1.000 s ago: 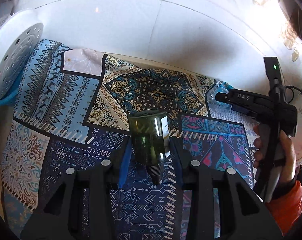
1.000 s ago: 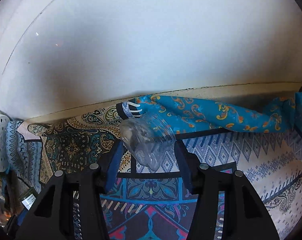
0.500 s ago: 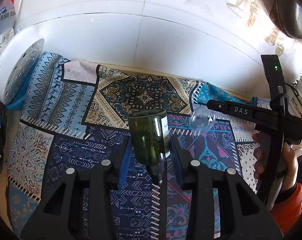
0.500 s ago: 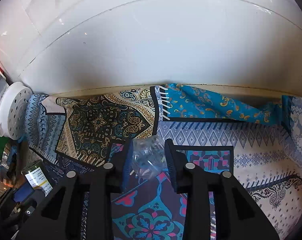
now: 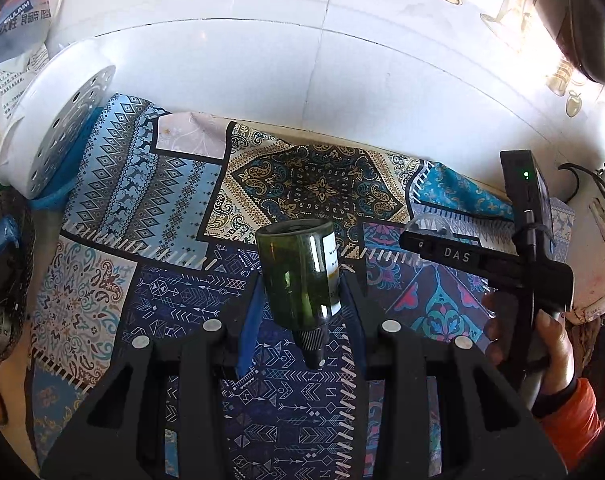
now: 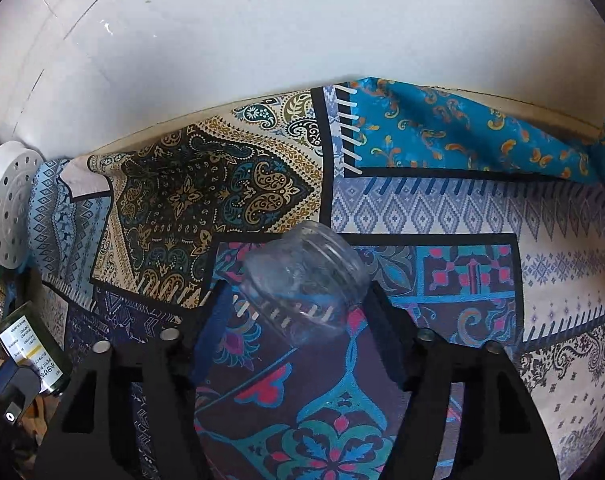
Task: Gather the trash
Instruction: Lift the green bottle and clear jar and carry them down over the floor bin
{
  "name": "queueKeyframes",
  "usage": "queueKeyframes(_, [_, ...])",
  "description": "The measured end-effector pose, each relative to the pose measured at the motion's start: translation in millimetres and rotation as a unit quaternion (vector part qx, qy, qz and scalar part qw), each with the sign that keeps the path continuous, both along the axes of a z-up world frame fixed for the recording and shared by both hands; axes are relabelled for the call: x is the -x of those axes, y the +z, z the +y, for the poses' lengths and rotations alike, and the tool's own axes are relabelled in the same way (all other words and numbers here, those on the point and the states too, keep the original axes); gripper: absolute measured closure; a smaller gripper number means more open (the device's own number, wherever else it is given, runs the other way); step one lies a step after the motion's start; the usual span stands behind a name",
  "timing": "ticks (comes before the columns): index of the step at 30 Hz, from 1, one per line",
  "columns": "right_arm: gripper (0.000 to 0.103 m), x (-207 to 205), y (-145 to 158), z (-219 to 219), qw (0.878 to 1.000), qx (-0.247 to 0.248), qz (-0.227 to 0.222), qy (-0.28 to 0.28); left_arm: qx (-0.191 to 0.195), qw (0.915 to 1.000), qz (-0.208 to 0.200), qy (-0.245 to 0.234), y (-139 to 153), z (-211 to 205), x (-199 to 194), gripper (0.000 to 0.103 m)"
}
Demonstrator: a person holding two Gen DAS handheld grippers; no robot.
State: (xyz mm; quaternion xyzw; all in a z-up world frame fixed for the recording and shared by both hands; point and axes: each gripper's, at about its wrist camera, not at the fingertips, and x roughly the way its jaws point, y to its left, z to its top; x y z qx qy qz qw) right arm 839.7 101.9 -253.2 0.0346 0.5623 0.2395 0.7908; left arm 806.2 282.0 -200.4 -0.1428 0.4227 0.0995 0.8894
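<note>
Now, left wrist view: I am looking down along my two black fingers at a patchwork cloth.
Left gripper [image 5: 302,304]: I am clamping it on the green glass bottle [image 5: 300,272], one blue-lined finger pressing on each side of the body.
Green glass bottle: it is hanging between my fingers above the patterned cloth [image 5: 150,200], its flat base pointing away from me, its dark screw cap pointing back at me, and its white label facing right.
Right gripper [image 5: 434,236]: it is showing at the right edge, black and marked DAS, a bare hand [image 5: 542,344] in an orange sleeve gripping its handle.
Clear jar [image 5: 432,224]: only a sliver is peeking out above the right gripper's finger.
White perforated disc [image 5: 54,132]: it is leaning at the cloth's far left corner, near the white tiled wall [image 5: 262,60].
Right wrist view, right gripper [image 6: 298,308]: I am squeezing the clear jar [image 6: 302,276] between both fingers.
Clear jar: it is tilting, threaded open mouth up and away from me, held over the cloth [image 6: 422,216].
Green glass bottle [image 6: 30,348]: it is showing at the lower left edge, label toward this camera.
White perforated disc [image 6: 10,208]: it is standing at the far left, beside the wall [image 6: 302,32].
</note>
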Motion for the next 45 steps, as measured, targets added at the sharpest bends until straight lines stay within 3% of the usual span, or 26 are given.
queueKeyframes(7, [0.047,28,20,-15,0.999,-0.006,-0.039,-0.01,-0.009,0.9999,-0.005,-0.008,12,-18,12,0.065])
queueKeyframes(14, [0.047,91,74,-59,0.996,-0.022,-0.087,-0.001,-0.021,0.9994,-0.028,-0.007,40,-58,42,0.065])
queueKeyframes(20, [0.047,148,124,-96,0.99,-0.042,-0.133,0.014,-0.039,0.9971,-0.064,0.011,74,-98,95,0.065])
queueKeyframes(30, [0.047,231,169,-134,0.977,-0.093,-0.183,0.054,-0.047,0.9928,-0.098,0.05,115,-134,201,0.065])
queueKeyframes(37, [0.047,297,186,-149,0.972,-0.104,-0.207,0.037,-0.042,0.9908,-0.123,0.04,128,-134,263,0.065])
queueKeyframes(45, [0.047,383,175,-136,0.973,-0.075,-0.215,-0.031,-0.032,0.9919,-0.122,-0.014,111,-116,350,0.065])
